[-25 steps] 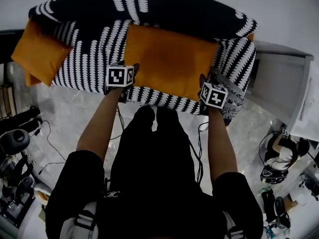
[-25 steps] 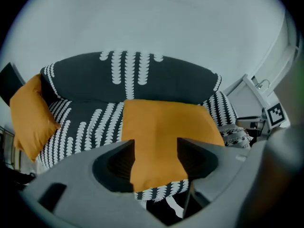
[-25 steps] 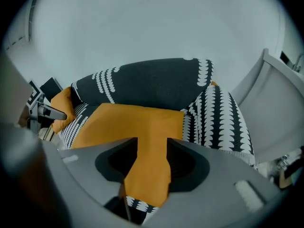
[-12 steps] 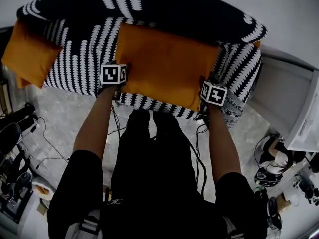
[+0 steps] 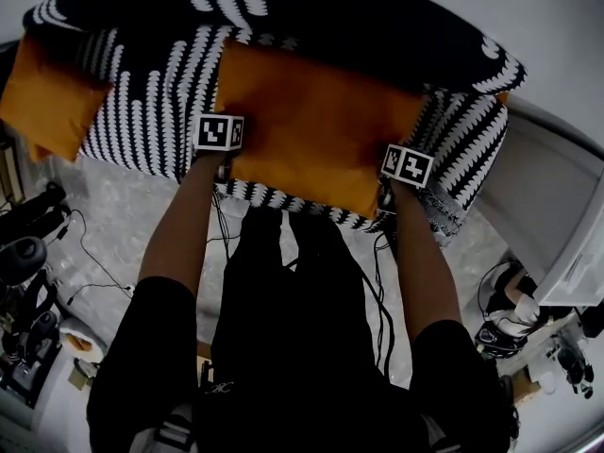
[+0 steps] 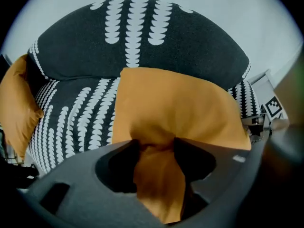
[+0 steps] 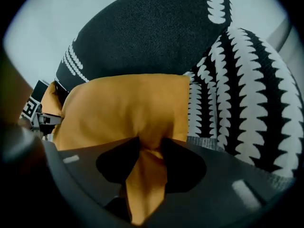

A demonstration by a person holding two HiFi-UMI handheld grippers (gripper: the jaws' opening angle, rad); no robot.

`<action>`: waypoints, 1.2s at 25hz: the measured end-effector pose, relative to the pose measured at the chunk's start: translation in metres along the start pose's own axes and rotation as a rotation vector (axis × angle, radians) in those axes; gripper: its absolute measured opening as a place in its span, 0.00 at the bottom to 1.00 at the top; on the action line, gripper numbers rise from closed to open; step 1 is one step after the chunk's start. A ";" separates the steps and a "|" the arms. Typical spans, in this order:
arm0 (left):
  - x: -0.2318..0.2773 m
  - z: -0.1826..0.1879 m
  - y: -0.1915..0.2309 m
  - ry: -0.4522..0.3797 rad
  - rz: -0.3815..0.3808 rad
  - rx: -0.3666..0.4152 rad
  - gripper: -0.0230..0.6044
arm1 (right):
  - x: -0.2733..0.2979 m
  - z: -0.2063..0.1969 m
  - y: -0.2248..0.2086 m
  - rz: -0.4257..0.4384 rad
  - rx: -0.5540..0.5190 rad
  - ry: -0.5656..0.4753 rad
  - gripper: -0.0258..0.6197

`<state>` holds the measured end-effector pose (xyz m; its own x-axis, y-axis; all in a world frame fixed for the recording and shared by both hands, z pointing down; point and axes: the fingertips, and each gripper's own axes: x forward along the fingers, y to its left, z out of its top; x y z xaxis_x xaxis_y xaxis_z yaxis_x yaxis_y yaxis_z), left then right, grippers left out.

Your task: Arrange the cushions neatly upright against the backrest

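Observation:
A large orange cushion [image 5: 316, 130] lies across the seat of the black sofa with white leaf stripes [image 5: 151, 92], its far edge toward the backrest [image 5: 311, 8]. My left gripper [image 5: 231, 147] is shut on the cushion's near left corner, with fabric bunched between the jaws [image 6: 156, 148]. My right gripper [image 5: 390, 185] is shut on the near right corner [image 7: 149, 151]. Both pairs of jaws have just been closing on the fabric. A second orange cushion [image 5: 42, 102] leans at the sofa's left end [image 6: 16, 108], away from both grippers.
A white cabinet [image 5: 557, 206] stands right of the sofa. Cables [image 5: 90, 253] trail over the marble floor in front. Dark equipment [image 5: 24, 253] sits on the floor at left, and more gear [image 5: 505, 324] at lower right.
Both grippers have sunk toward the seat with the large cushion pinched at its near corners. The cushion now lies lower and flatter. The left cushion has not moved.

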<state>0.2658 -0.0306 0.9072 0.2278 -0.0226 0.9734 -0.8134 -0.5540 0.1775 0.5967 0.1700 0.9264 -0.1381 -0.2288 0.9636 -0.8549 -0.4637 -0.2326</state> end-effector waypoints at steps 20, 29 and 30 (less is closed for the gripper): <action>-0.121 0.046 -0.015 -0.243 -0.191 0.040 0.06 | -0.113 0.049 0.057 0.094 -0.027 -0.200 0.06; -0.216 0.090 0.033 -0.450 -0.155 0.027 0.06 | -0.187 0.107 0.138 0.169 -0.093 -0.387 0.06; -0.221 0.096 0.041 -0.467 -0.151 0.027 0.06 | -0.188 0.115 0.148 0.177 -0.104 -0.401 0.06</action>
<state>0.2332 -0.1285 0.6859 0.5627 -0.3078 0.7672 -0.7401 -0.6010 0.3017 0.5538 0.0466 0.6956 -0.0992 -0.6200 0.7783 -0.8840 -0.3042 -0.3550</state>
